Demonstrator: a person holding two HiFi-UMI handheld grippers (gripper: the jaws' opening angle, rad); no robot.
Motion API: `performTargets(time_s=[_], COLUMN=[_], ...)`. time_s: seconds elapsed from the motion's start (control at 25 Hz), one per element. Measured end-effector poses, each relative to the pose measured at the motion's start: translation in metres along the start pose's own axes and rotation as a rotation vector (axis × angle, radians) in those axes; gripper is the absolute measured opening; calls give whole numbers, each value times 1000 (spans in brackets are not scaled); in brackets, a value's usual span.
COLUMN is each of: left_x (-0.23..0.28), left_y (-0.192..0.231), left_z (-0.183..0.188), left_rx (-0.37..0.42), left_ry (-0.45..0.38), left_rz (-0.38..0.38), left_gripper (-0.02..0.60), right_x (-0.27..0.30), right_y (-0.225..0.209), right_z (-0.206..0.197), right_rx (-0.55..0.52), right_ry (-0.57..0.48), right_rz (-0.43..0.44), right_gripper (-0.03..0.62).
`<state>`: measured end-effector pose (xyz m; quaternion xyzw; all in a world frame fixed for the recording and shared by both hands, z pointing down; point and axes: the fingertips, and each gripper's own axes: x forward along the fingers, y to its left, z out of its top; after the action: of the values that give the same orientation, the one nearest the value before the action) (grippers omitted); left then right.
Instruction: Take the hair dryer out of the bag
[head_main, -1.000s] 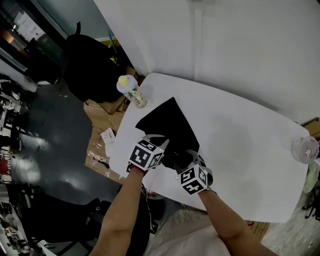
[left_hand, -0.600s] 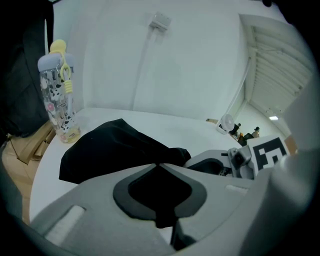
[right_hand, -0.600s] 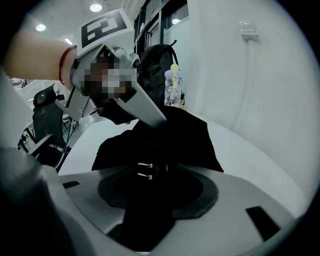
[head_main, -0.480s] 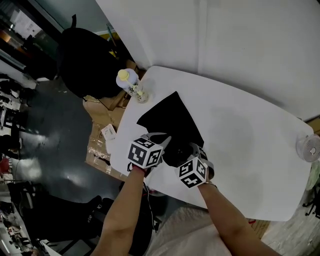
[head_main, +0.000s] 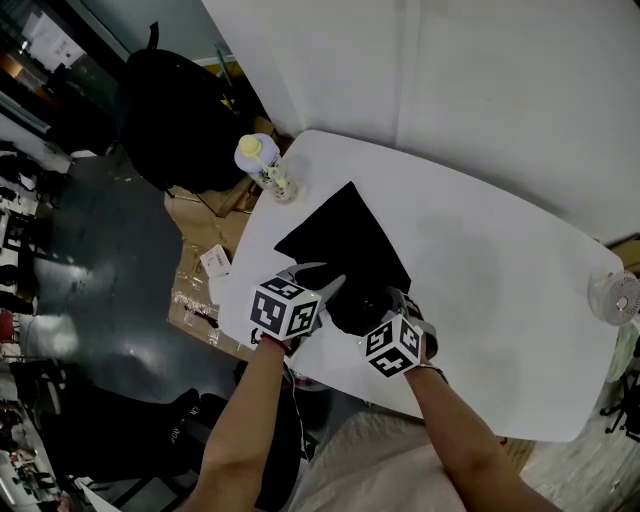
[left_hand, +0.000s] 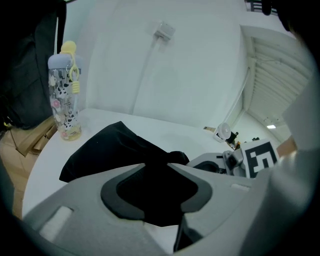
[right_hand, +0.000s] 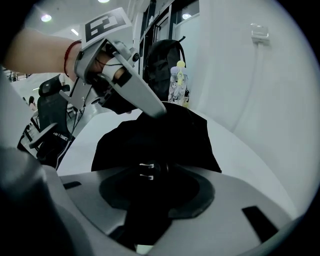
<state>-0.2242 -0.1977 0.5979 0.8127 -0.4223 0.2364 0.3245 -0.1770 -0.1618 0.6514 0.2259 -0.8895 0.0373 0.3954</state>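
I am holding the left gripper (head_main: 326, 289) at the near left edge of the black bag (head_main: 340, 235), which is lying flat on the white tabletop (head_main: 500, 290) with its far corner pointing away from me. My left jaws have just been opening and are now standing apart. Dark bag fabric is sitting in the gap between them, but the pads are not pinching it.

I am keeping the right gripper (head_main: 384, 307) at the bag's near end, just beside the left one, with both pointing downward at the same bunched-up mouth of the bag. My right jaws have just been closing, and they are pressing on a black bulk that fills the space between the pads. A plug (right_hand: 146, 171) with two bright metal prongs is sticking out of this bulk just past the jaw tips. I am taking it for the hair dryer (right_hand: 152, 197), though everything there is black on black and I cannot tell where the fabric ends and the dryer begins. It is sitting at the bag's opening, touching the fabric, near the tabletop's front edge.

A clear patterned bottle (head_main: 262, 167) with a yellow cap is standing upright at the far left corner of the tabletop, well apart from the bag. A small white fan (head_main: 615, 297) is standing at the right edge.
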Motion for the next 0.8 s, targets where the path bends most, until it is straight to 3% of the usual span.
performTargets(time_s=[0.2,0.4,0.8], left_x=[-20,-23,-25], left_y=[-4,2,24], left_z=[11,8,10], left_rx=[-16,38,-25], left_ry=[-65,-32,-60], left_rz=[0,63,131], left_gripper=[117,117,117], right_x=[-19,-40,-64], right_y=[3,6,9], right_z=[-17,-38,-50], right_rx=[-45,-60,-52], right_ry=[4,9,6], right_rz=[40,69,65], right_gripper=[166,166,166])
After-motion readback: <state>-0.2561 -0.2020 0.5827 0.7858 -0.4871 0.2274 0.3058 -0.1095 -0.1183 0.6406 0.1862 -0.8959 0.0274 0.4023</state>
